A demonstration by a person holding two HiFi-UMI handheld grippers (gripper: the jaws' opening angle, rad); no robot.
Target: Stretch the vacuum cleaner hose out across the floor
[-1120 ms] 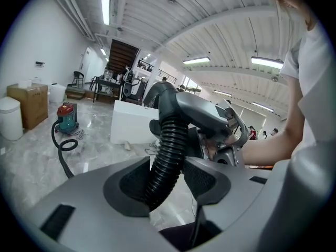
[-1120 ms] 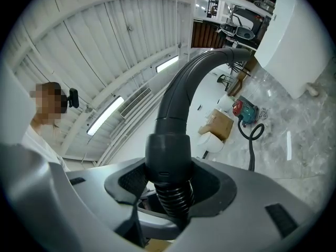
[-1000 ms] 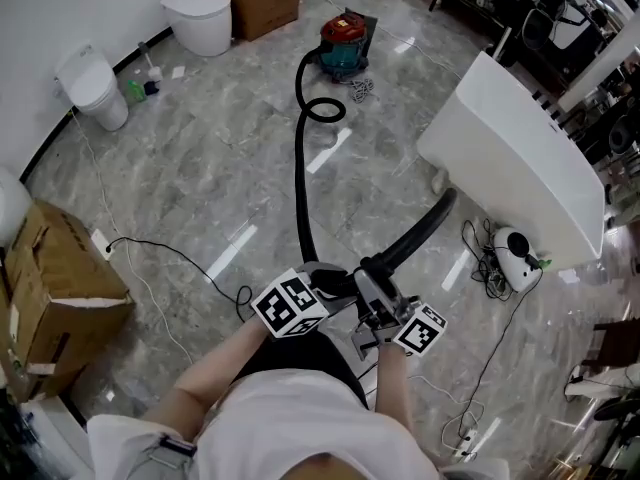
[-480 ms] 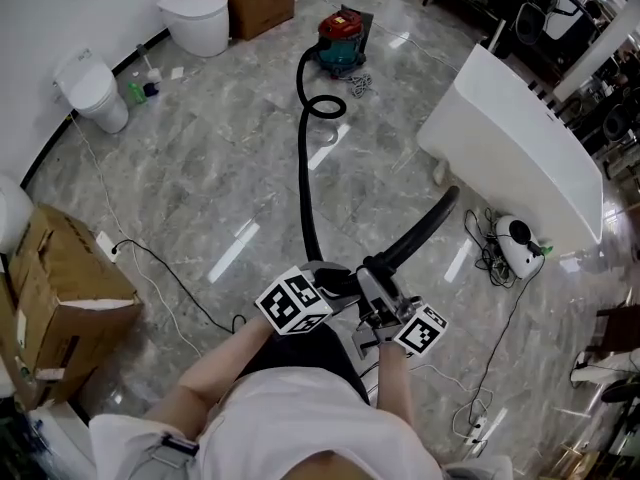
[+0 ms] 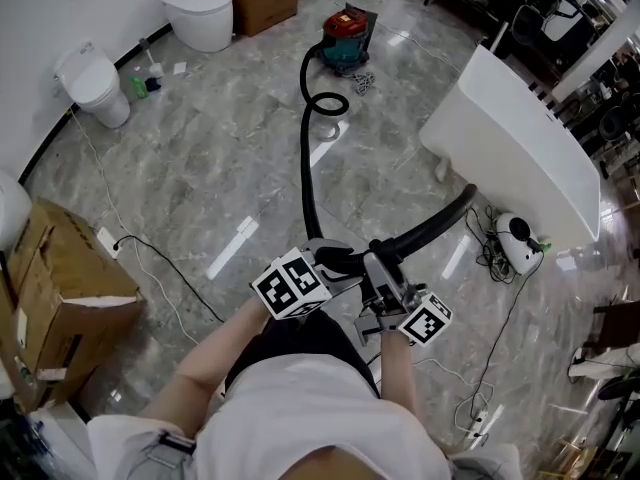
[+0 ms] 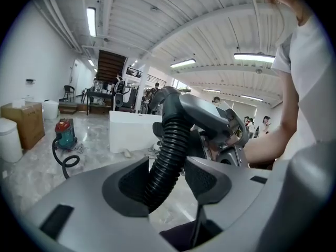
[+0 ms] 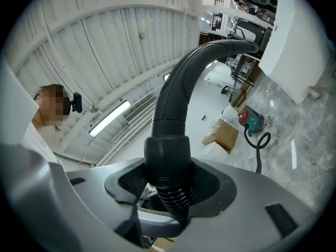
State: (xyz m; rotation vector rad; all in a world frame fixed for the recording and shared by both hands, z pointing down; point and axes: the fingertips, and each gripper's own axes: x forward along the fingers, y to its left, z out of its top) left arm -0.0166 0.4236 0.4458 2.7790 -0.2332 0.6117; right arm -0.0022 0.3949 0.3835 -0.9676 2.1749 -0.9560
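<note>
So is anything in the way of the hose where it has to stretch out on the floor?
Nothing visible blocks it. The left hand-held gripper and the right hand-held gripper already grip the hose, and the floor along it to the vacuum cleaner is bare. The white bathtub stands off to the right.

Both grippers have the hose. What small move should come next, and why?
Probably pull the black ribbed vacuum hose a bit farther from the red-and-teal vacuum cleaner: the left gripper and right gripper are clamped on it, yet it curls in a loop near the cleaner.
</note>
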